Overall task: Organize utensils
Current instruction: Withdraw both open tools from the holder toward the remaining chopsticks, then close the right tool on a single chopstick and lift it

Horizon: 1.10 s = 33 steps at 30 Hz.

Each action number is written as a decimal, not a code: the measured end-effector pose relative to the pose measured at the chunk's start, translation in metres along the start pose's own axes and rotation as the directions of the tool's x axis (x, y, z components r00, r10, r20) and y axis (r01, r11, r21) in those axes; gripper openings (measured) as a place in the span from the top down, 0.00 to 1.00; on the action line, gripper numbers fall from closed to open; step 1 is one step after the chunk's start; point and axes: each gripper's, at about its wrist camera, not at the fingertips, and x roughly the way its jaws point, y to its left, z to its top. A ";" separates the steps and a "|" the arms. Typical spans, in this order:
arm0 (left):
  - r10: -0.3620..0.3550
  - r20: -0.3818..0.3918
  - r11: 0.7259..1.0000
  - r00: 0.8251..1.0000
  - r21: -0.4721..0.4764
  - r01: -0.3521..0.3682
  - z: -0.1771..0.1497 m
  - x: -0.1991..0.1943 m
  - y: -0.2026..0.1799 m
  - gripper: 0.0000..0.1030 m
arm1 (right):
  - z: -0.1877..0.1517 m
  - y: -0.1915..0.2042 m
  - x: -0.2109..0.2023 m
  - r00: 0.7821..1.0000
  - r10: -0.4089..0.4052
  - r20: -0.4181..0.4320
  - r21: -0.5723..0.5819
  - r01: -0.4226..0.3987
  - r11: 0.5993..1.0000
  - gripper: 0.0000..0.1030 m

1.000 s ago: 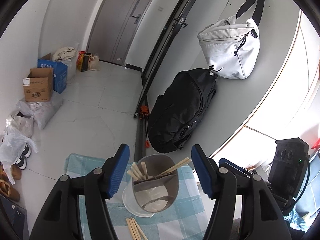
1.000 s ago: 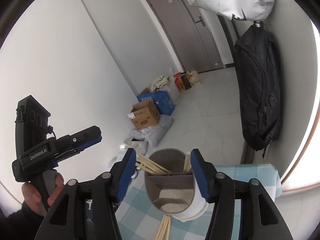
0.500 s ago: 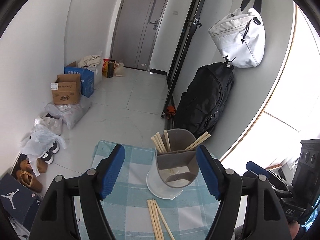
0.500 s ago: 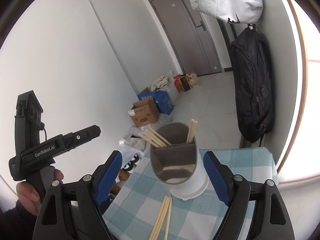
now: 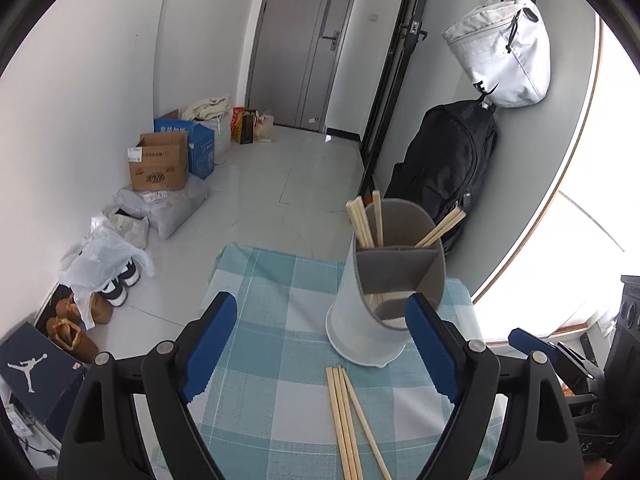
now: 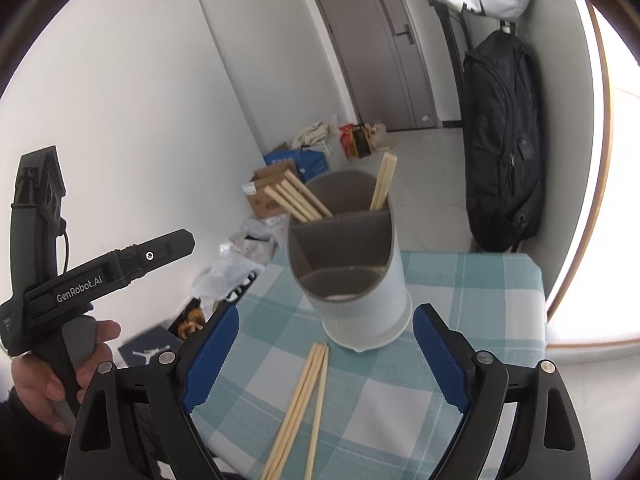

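In the left wrist view, our left gripper [image 5: 320, 350] has just been opening its fingers and now holds them wide and released, with nothing between them. Ahead on the checked cloth of the worktop [image 5: 280, 280] stands the utensil holder [image 5: 390, 280], a white cup with a grey divided insert. Some chopsticks already stand in its far compartments, while the near compartments look empty. The loose chopsticks [image 5: 348, 420] lie flat in a small bundle just in front of the holder, between us and its base. In the right wrist view, our right gripper [image 6: 326, 356] has also just been widening its fingers, and they are released and empty. The same loose chopsticks [image 6: 304, 400] lie below it, pointing toward the utensil holder [image 6: 352, 264]. At the left of this view a hand [image 6: 44, 384] holds the other gripper. We judge that the step in hand is the approach to the loose chopsticks. The next move calls for lowering one gripper over the bundle, closing across the thin sticks near their middle, and lifting them without rolling them apart.
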 end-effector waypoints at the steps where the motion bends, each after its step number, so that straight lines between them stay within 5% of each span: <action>1: 0.010 0.002 1.000 1.000 -0.001 -0.010 -0.003 0.003 0.002 0.19 | -0.003 0.000 0.006 1.000 -0.007 -0.021 0.000 0.007 1.000 0.13; 8: 0.036 -0.023 0.999 0.999 -0.013 -0.037 -0.015 0.017 0.021 0.19 | -0.021 0.004 0.048 0.982 -0.059 -0.181 -0.047 0.051 0.998 0.16; 10: 0.046 -0.047 0.998 0.998 -0.034 -0.048 -0.019 0.022 0.032 0.19 | -0.027 0.006 0.062 0.970 -0.058 -0.237 -0.059 0.045 0.997 0.31; 17: 0.068 -0.079 0.994 0.995 -0.076 -0.074 -0.022 0.025 0.051 0.19 | -0.045 0.018 0.114 0.907 -0.122 -0.403 -0.148 0.067 0.987 0.58; 26: 0.055 -0.111 0.992 0.992 -0.110 -0.067 -0.023 0.026 0.062 0.19 | -0.055 0.034 0.155 0.849 -0.203 -0.488 -0.248 0.088 0.965 0.78; 29: 0.053 -0.113 0.992 0.992 -0.111 -0.065 -0.022 0.026 0.064 0.19 | -0.055 0.040 0.156 0.850 -0.224 -0.477 -0.277 0.096 0.956 0.83; 31: 0.046 -0.121 0.991 0.992 -0.118 -0.060 -0.023 0.026 0.065 0.19 | -0.056 0.041 0.157 0.840 -0.238 -0.487 -0.291 0.100 0.951 0.98; 33: 0.040 -0.125 0.991 0.991 -0.125 -0.056 -0.022 0.028 0.068 0.19 | -0.059 0.040 0.152 0.838 -0.239 -0.490 -0.291 0.101 0.951 0.98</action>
